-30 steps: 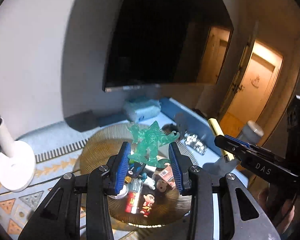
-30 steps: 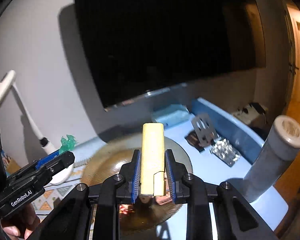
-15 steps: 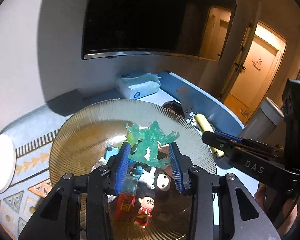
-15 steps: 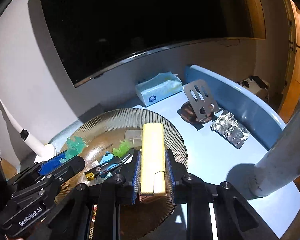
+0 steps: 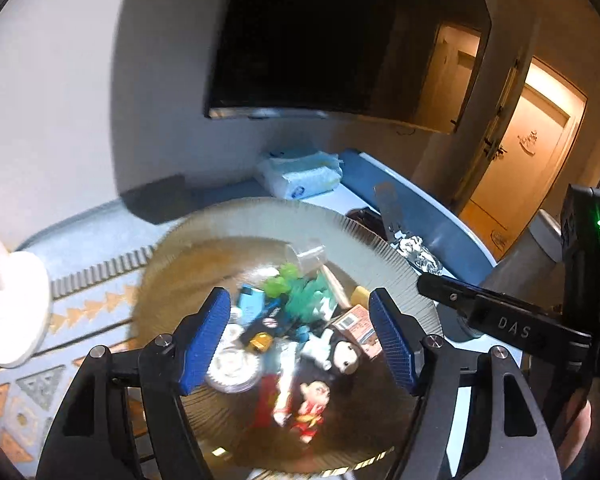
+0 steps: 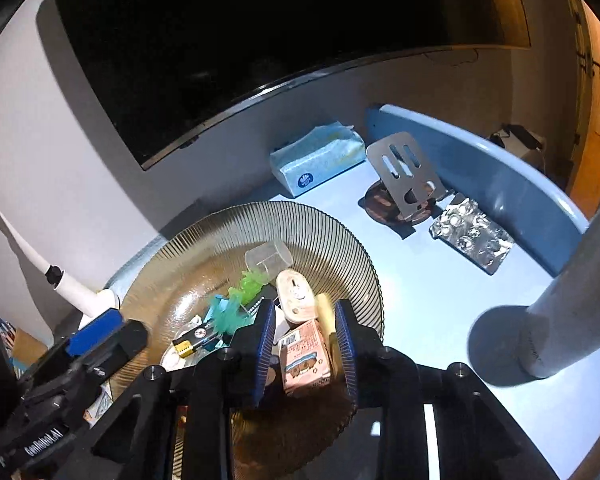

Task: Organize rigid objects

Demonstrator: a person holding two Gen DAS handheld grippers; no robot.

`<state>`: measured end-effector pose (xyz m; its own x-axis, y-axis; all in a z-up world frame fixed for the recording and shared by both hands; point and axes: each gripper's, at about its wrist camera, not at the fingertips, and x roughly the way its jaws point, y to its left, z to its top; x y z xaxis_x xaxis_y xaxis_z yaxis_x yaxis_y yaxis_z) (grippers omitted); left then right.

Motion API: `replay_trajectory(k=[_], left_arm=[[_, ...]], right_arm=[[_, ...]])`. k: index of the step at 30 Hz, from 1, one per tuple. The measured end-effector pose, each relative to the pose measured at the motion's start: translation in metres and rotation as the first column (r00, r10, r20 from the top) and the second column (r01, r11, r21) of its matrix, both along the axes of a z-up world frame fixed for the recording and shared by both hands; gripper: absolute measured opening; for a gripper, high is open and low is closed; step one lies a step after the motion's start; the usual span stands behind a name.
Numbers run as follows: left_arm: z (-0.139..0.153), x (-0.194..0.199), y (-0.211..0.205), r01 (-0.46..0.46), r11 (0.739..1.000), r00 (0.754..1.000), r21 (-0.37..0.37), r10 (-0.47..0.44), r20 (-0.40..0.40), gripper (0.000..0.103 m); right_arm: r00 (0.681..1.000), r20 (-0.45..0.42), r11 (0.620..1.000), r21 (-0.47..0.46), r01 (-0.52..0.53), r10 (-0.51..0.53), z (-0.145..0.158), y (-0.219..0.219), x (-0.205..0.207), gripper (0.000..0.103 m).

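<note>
So, your left hand-held gripper [image 5: 300, 336] hangs wide open, empty, over ribbed glass plate [image 6: 320, 236]. Green figure [image 5: 308, 300] lies in plate pile below. Right hand-held gripper [image 6: 305, 344] parted too; yellow bar [image 6: 327, 320] blurred against its right finger, contact unclear. Pink box [image 6: 304, 356] between fingers. Tissue pack [image 6: 316, 158], foil blister [image 6: 472, 240] on tabletop [image 6: 420, 292].

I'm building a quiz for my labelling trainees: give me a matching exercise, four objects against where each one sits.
1 pink carton
2 tissue pack
3 blister pack
4 clear cup

A beside the metal stand
B on its side, plate's far part
C by the wall
D plate's near part

Pairs: 1-D, 2-C, 3-A, 4-B
</note>
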<state>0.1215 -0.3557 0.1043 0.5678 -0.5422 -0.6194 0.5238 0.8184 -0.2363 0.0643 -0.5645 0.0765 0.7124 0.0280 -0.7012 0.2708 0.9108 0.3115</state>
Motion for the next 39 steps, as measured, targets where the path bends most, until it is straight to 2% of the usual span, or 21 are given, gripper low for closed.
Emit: replay_trajectory(k=[6, 9, 13, 14, 15, 18, 20, 22, 25, 27, 29, 32, 34, 37, 39], left_arm=[[0.027, -0.017, 0.049, -0.047, 0.999, 0.998, -0.027, 0.049, 0.048, 0.070], [0.047, -0.028, 0.070, -0.071, 0.997, 0.993, -0.026, 0.073, 0.089, 0.070], [0.075, -0.056, 0.113, -0.113, 0.993, 0.977, -0.043, 0.119, 0.174, 0.071], [0.079, -0.061, 0.122, -0.125, 0.991, 0.974, -0.041, 0.130, 0.186, 0.075], [0.086, -0.071, 0.141, -0.155, 0.987, 0.965, -0.037, 0.160, 0.208, 0.080], [0.095, -0.088, 0.178, -0.184, 0.983, 0.957, -0.012, 0.182, 0.224, 0.081], [0.100, -0.101, 0.203, -0.188, 0.982, 0.953, 0.012, 0.180, 0.242, 0.081], [0.107, -0.117, 0.228, -0.265, 0.964, 0.923, 0.038, 0.242, 0.300, 0.081], [0.113, -0.129, 0.259, -0.316, 0.949, 0.906, 0.006, 0.300, 0.297, 0.084], [0.107, -0.137, 0.280, -0.324, 0.945, 0.906, -0.037, 0.321, 0.275, 0.086], [0.090, -0.138, 0.290, -0.350, 0.936, 0.904, -0.036, 0.348, 0.250, 0.086], [0.050, -0.134, 0.298, -0.402, 0.916, 0.896, -0.017, 0.397, 0.200, 0.086], [0.014, -0.128, 0.300, -0.426, 0.905, 0.894, -0.014, 0.424, 0.144, 0.086], [-0.031, -0.115, 0.296, -0.430, 0.903, 0.902, 0.026, 0.427, 0.065, 0.086], [-0.050, -0.110, 0.287, -0.440, 0.896, 0.898, 0.062, 0.436, 0.061, 0.086]], right_arm=[[0.998, 0.044, 0.999, -0.019, -0.050, 0.051, 0.024, 0.029, -0.014, 0.031], [0.991, 0.076, 0.993, -0.048, -0.106, 0.110, 0.039, 0.056, -0.018, 0.032], [0.968, 0.125, 0.970, -0.134, -0.202, 0.219, 0.059, 0.108, -0.030, 0.032], [0.959, 0.135, 0.963, -0.136, -0.233, 0.251, 0.063, 0.122, -0.032, 0.033], [0.952, 0.142, 0.958, -0.137, -0.253, 0.271, 0.066, 0.132, -0.034, 0.036], [0.925, 0.165, 0.934, -0.169, -0.315, 0.341, 0.073, 0.172, -0.040, 0.050], [0.899, 0.185, 0.911, -0.199, -0.362, 0.398, 0.074, 0.204, -0.045, 0.051], [0.882, 0.181, 0.894, -0.204, -0.400, 0.435, 0.072, 0.229, -0.046, 0.051], [0.855, 0.161, 0.865, -0.192, -0.463, 0.493, 0.064, 0.267, -0.045, 0.051], [0.846, 0.146, 0.853, -0.198, -0.482, 0.512, 0.058, 0.283, -0.047, 0.052], [0.837, 0.127, 0.839, -0.210, -0.502, 0.532, 0.049, 0.300, -0.048, 0.052], [0.837, 0.085, 0.828, -0.230, -0.511, 0.540, 0.026, 0.319, -0.049, 0.053], [0.846, 0.055, 0.830, -0.234, -0.506, 0.531, 0.007, 0.325, -0.046, 0.053], [0.854, -0.001, 0.832, -0.226, -0.507, 0.520, -0.028, 0.331, -0.041, 0.053], [0.857, -0.037, 0.829, -0.237, -0.506, 0.513, -0.046, 0.334, -0.039, 0.053]])
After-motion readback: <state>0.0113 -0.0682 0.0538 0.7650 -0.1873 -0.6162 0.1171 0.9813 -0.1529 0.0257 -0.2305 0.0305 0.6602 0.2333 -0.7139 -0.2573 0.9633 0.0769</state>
